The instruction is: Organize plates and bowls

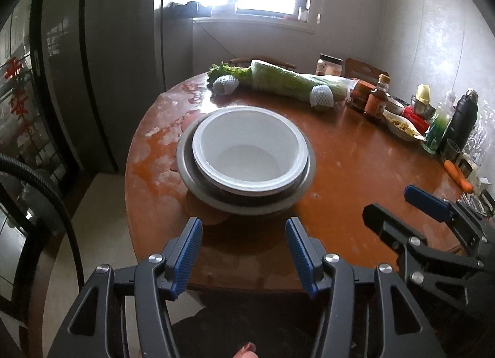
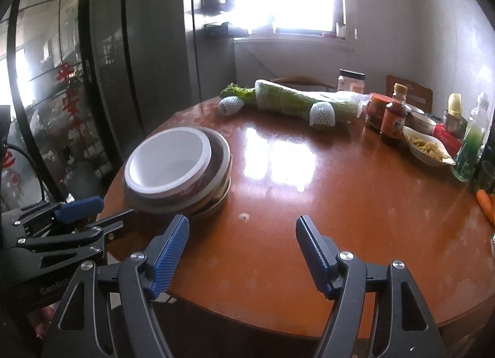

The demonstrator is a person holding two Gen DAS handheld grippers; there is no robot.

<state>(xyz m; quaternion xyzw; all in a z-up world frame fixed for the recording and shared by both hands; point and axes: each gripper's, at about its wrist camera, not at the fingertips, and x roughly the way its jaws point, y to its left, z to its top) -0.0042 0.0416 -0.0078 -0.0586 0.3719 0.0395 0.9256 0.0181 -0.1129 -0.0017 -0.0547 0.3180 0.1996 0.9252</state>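
Left wrist view shows the left gripper point(image 1: 243, 245) at the bottom of the frame, its jaws apart with nothing between them. Right in front of it, in the middle of the frame, sits the stack of bowls and plates point(image 1: 247, 160) on the round table point(image 1: 355, 172). The white bowl point(image 1: 249, 149) is on top and the wide metal plate point(image 1: 244, 206) is at the bottom. The right gripper point(image 2: 243, 242) is at the bottom of the right wrist view. It is open too and holds nothing, and it points at bare table beside the stack.

The right wrist view shows the stack leaning a bit, with the white bowl point(image 2: 168, 163) sitting toward the left of the frame. A push on one side could make the top bowl slide off. The stack is also near the table edge at the lower left, so a bump could knock it to the floor. The table looks shiny and may be slippery.
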